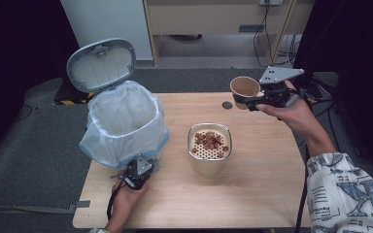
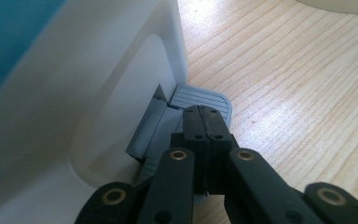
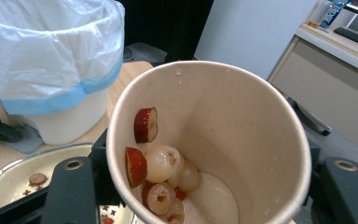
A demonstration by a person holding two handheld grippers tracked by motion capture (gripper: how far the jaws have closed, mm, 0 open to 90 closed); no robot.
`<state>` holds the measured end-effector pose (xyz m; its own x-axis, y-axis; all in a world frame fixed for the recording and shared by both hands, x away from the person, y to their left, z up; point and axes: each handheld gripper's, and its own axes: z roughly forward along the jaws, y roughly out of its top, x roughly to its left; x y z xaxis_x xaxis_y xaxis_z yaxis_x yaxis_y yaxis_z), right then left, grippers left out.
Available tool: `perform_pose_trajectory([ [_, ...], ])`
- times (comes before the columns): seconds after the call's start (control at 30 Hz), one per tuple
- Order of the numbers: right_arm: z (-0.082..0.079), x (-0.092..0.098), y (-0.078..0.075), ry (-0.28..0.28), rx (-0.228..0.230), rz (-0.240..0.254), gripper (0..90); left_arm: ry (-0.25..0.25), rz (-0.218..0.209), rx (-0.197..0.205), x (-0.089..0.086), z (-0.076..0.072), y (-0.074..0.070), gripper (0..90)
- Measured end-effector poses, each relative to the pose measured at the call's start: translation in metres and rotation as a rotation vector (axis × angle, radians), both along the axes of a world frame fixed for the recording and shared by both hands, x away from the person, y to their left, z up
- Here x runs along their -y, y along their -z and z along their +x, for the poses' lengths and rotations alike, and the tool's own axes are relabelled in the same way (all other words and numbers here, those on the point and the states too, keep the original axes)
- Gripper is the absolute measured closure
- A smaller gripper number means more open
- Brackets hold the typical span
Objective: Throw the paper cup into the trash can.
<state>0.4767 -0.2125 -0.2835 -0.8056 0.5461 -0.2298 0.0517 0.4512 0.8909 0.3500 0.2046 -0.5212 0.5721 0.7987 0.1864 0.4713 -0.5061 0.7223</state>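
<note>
A wooden table is standing on grey carpet, its grain catching bright light. Beyond it a pale wooden cabinet is sitting against the far side, with black cables hanging beside one of its legs. A white panel is rising at the left of the cabinet. Dark curtains are closing in both sides of the room.

Left hand-held gripper jaws closed low; right hand-held gripper raised, clamped.
</note>
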Motion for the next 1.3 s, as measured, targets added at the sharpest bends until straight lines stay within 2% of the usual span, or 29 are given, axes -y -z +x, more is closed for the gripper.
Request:
perform_pose_trajectory([
  [0.4,0.002,-0.022,-0.01,-0.032,-0.018,0.01,34.6,-0.001,-0.001,0.0,0.0,0.0,0.0,89.7],
  [1.3,0.005,-0.068,-0.018,-0.093,-0.046,0.036,34.2,0.003,0.007,0.004,0.0,0.0,0.0,89.7],
])
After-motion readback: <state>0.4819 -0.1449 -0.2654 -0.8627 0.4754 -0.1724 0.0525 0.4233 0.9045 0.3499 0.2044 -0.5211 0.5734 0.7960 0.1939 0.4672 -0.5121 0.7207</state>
